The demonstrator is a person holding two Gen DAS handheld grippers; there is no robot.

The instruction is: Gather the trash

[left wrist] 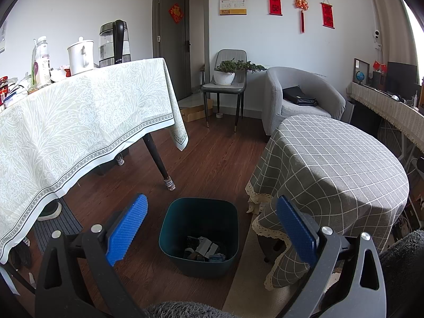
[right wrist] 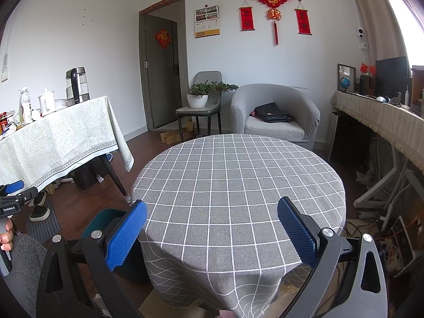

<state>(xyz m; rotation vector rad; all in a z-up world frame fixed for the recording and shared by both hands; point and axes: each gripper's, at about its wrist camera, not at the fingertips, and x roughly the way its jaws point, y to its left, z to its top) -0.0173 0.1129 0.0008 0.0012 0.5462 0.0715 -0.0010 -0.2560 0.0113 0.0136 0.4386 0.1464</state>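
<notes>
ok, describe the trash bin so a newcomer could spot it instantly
Find the round table with the grey checked cloth; on the wood floor just beside it, toward the long table with the pale leafy cloth, stands the bin. It is a dark teal, square, open-topped tub with scraps at the bottom, the only container on the floor between both tables.
</notes>
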